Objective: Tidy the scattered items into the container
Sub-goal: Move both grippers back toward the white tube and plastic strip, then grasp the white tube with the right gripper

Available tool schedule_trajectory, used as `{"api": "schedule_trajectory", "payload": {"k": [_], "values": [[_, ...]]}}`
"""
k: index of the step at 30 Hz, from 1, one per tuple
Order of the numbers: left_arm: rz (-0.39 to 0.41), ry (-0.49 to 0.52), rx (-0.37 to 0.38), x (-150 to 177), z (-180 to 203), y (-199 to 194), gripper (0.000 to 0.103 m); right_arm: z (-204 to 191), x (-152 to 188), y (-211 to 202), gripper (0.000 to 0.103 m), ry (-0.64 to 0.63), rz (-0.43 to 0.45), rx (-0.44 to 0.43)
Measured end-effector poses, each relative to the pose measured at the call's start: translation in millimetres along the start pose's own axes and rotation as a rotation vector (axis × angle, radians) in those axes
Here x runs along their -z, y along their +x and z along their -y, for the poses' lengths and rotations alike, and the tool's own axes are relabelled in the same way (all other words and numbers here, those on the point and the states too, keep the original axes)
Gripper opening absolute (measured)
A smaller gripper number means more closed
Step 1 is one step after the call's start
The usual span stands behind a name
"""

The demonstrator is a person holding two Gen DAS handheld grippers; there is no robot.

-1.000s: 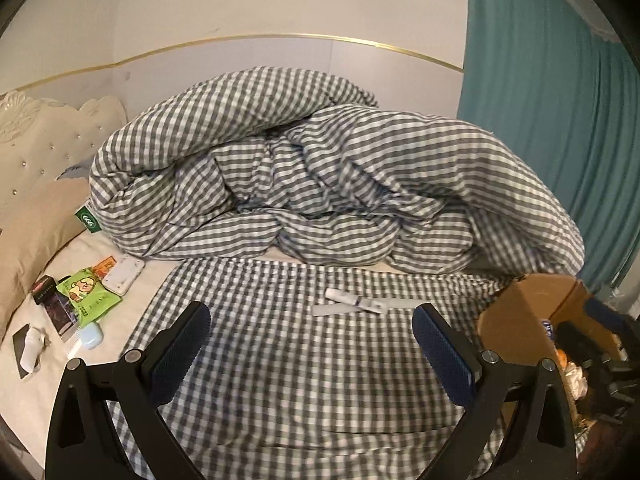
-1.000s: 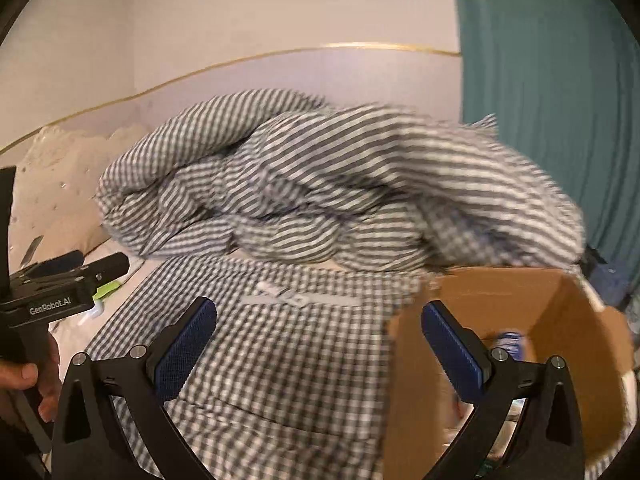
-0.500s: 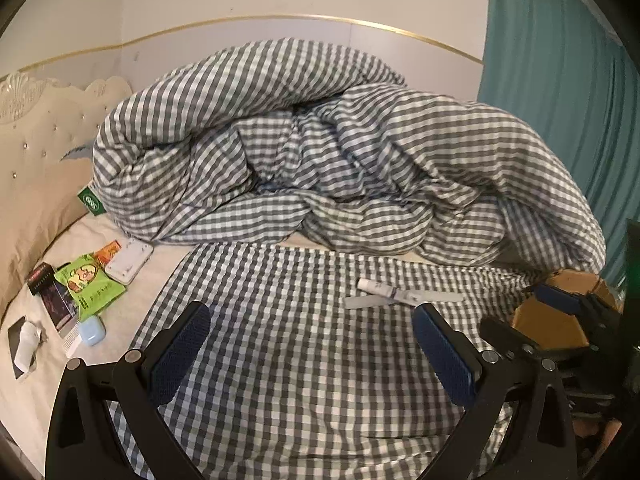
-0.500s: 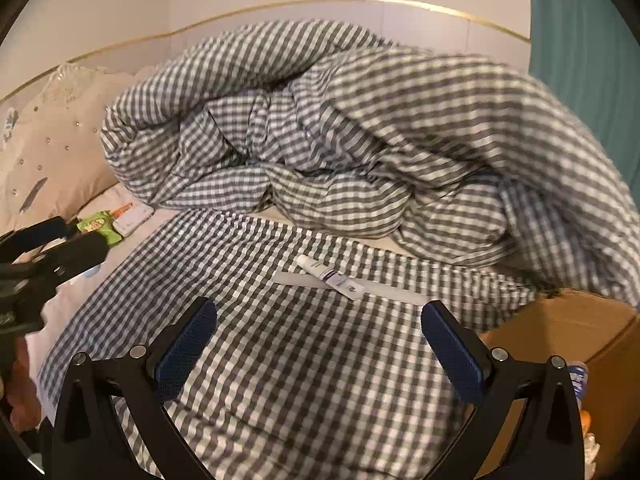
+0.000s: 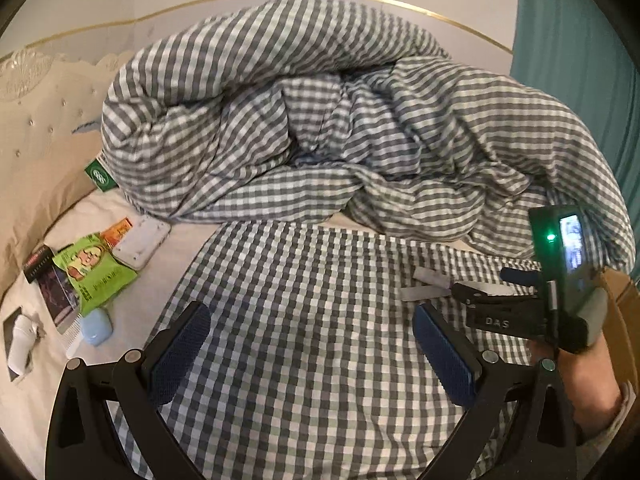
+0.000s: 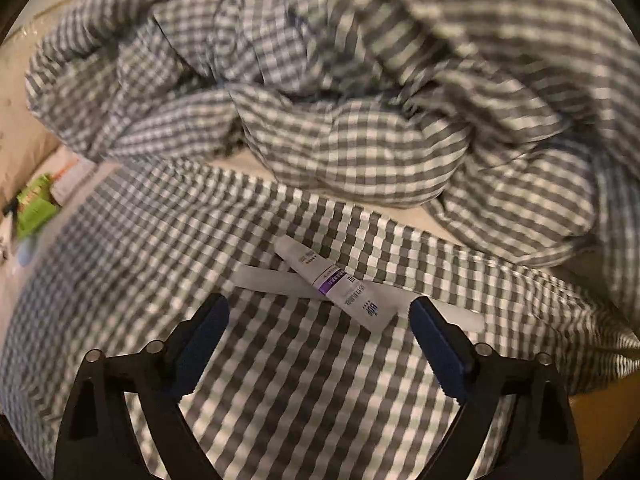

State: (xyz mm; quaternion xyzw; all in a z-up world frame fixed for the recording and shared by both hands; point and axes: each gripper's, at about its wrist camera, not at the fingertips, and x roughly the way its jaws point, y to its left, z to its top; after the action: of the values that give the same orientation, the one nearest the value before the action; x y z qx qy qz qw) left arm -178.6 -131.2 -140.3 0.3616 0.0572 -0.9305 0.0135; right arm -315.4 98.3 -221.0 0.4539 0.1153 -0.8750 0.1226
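A white tube with a purple band [image 6: 334, 282] lies across a flat grey strip [image 6: 280, 282] on the checked bed cover. My right gripper [image 6: 318, 344] is open and empty, just short of the tube, jaws to either side. In the left wrist view the tube [image 5: 430, 277] shows beside the right tool [image 5: 520, 312]. My left gripper [image 5: 312, 350] is open and empty above the cover. The cardboard box [image 5: 622, 308] stands at the right edge. Scattered items lie far left: a green snack packet [image 5: 94, 276], a white flat case [image 5: 140, 242], a pale blue case [image 5: 96, 326].
A bunched checked duvet [image 5: 320, 128] fills the back of the bed. A beige pillow [image 5: 36, 168] and headboard are at the left, with a dark booklet [image 5: 52, 284] and a white object [image 5: 20, 344]. A teal curtain [image 5: 580, 40] hangs at the right.
My right gripper has swung away from the box and moved down close to the tube and strip. The left gripper has shifted slightly left; the right tool now shows in its view.
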Motion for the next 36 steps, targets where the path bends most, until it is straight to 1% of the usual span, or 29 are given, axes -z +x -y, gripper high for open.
{"api": "schedule_trajectory", "payload": {"k": [3,7,8,9,10,11,12,16,19,21,23,24,26,28,33,36], "values": [[-0.015,0.005,0.003,0.8,-0.4,12.4,0.103,-0.6,-5.9,20.9,0.08,-0.032,-0.023,-0.014],[-0.03,0.005,0.007,2.1,0.0,27.2,0.103,-3.0,-13.7,43.5,0.079,-0.07,-0.033,-0.017],[-0.034,0.003,0.009,2.6,0.0,31.1,0.103,-4.5,-15.2,48.9,0.076,-0.079,-0.041,-0.02],[-0.038,0.003,0.01,2.7,0.0,34.2,0.103,-6.1,-16.1,57.9,0.069,-0.097,-0.065,-0.016],[-0.041,0.005,0.011,3.0,0.6,37.5,0.103,-7.2,-15.6,64.2,0.065,-0.11,-0.081,-0.01],[-0.045,0.007,0.01,3.4,1.2,40.7,0.103,-8.1,-15.2,69.8,0.063,-0.122,-0.093,-0.011],[-0.047,0.008,0.01,3.9,1.9,42.9,0.103,-8.2,-14.9,73.8,0.063,-0.125,-0.095,-0.013],[-0.059,0.012,0.012,6.2,4.5,52.0,0.103,-3.2,-15.7,79.1,0.061,-0.101,-0.096,-0.04],[-0.067,0.012,0.014,7.1,7.3,56.8,0.103,2.8,-15.1,80.1,0.052,-0.061,-0.109,-0.073],[-0.072,0.014,0.019,7.4,10.5,58.8,0.103,6.2,-14.5,77.0,0.042,-0.036,-0.107,-0.083],[-0.076,0.022,0.023,7.5,15.3,59.5,0.103,8.2,-14.3,72.8,0.036,-0.018,-0.105,-0.102],[-0.075,0.027,0.024,7.2,17.7,59.0,0.103,8.6,-13.9,70.3,0.034,-0.014,-0.1,-0.101],[-0.071,0.036,0.024,6.1,21.9,56.6,0.103,11.6,-11.8,60.6,0.032,0.012,-0.081,-0.116],[-0.065,0.039,0.025,4.7,24.0,53.9,0.103,11.9,-9.1,49.1,0.027,0.03,-0.062,-0.134],[-0.047,0.041,0.02,-0.3,27.1,42.1,0.103,6.0,-7.2,13.8,0.027,0.055,-0.013,-0.187],[-0.031,0.038,0.014,-2.6,25.7,31.0,0.103,-4.8,-4.7,-7.0,0.027,0.06,0.011,-0.218]]}}
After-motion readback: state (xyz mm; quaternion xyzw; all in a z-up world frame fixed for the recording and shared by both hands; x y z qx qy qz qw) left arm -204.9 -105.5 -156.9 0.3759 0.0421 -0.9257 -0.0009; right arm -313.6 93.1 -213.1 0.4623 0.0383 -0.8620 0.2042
